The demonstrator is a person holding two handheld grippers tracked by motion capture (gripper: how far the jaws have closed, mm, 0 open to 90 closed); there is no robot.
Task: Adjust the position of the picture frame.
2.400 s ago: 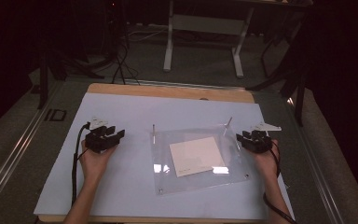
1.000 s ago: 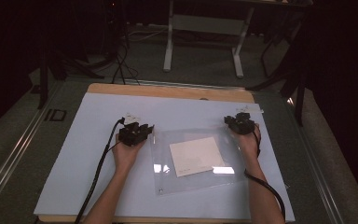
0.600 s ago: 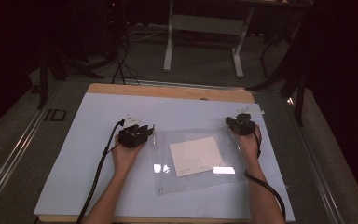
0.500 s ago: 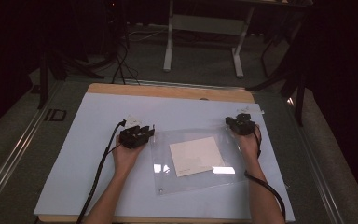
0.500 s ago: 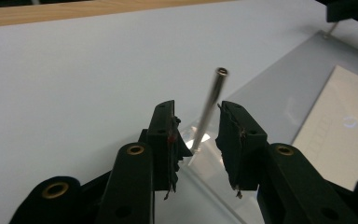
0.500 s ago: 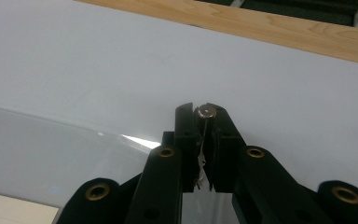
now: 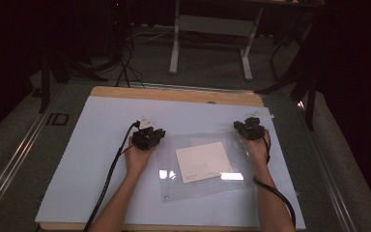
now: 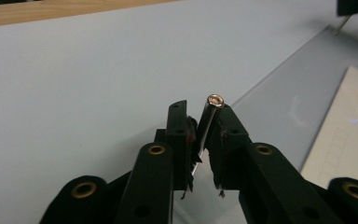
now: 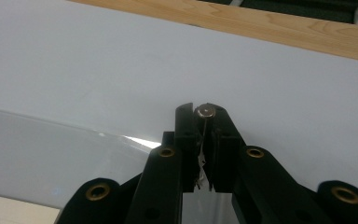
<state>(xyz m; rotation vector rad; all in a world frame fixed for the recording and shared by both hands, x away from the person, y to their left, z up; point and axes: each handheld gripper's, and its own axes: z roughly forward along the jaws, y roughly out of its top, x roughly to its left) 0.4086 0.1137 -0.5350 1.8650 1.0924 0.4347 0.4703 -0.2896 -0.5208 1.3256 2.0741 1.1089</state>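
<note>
- Two pins are now pinched, one in each pair of tongs, so as I judge it the gripping step is done and the lifting or moving of the clear sheet (image 7: 200,166) is what's left.
- My left tongs (image 8: 204,122) have just been closing; in the left gripper view a thin metal pin (image 8: 210,116) with a round brass-coloured head stands between the pads, and they press on it.
- My right tongs (image 9: 204,115) are clamped narrow on the second pin (image 9: 205,112), its flat head just above the jaw tips.
- From the high view, the sheet lies flat on the bench (image 7: 92,145), with a pale paper square (image 7: 204,161) on or under it; I cannot tell which.
- Left tongs sit at the sheet's far left corner, right tongs at its far right corner, both pins rising from those corners.
- Near edge of the sheet rests on the bench between my forearms, not yet raised.
- Both hands look steady, so I'd expect an even lift to matter next.
</note>
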